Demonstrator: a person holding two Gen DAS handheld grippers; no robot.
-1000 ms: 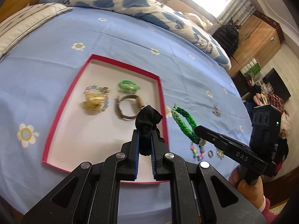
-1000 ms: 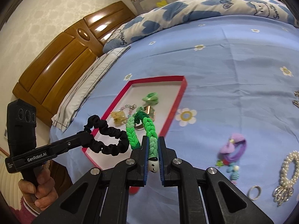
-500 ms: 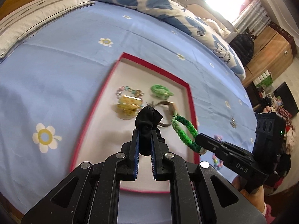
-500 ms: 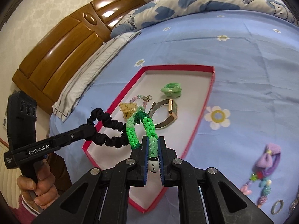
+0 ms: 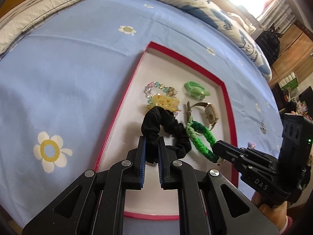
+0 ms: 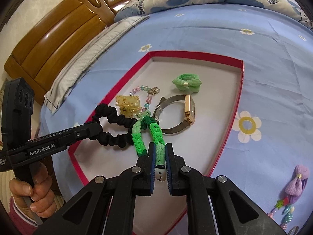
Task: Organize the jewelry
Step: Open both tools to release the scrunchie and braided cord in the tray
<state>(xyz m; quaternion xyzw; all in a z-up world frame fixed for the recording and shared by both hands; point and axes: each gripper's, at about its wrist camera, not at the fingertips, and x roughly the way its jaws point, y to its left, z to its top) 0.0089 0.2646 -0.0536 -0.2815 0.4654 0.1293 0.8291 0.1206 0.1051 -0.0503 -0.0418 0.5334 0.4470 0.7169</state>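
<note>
A red-rimmed white tray (image 5: 228, 105) (image 6: 197, 53) lies on the blue bedsheet. My left gripper (image 5: 151, 142) is shut on a black scrunchie (image 5: 170, 121) (image 6: 115, 135) and holds it low over the tray's near part. My right gripper (image 6: 160, 152) (image 5: 216, 146) is shut on a green braided bracelet (image 6: 154, 132) (image 5: 201, 140), just right of the scrunchie and touching it. In the tray lie a yellow hair claw (image 5: 166, 102) (image 6: 128, 102), a pastel bead bracelet (image 5: 156, 86), a green bow hair tie (image 5: 195, 91) (image 6: 186, 83) and a gold watch (image 5: 209, 113) (image 6: 187, 107).
A purple bow hair tie (image 6: 297, 182) and colourful bead pieces (image 6: 285, 213) lie on the sheet right of the tray. A small silver piece (image 5: 263, 127) lies beyond the tray's right rim. Pillows and a wooden headboard (image 6: 54, 31) are behind.
Both grippers moved forward and down over the tray with their items. The scrunchie and green bracelet now hang close to the tray floor beside the watch and claw.
</note>
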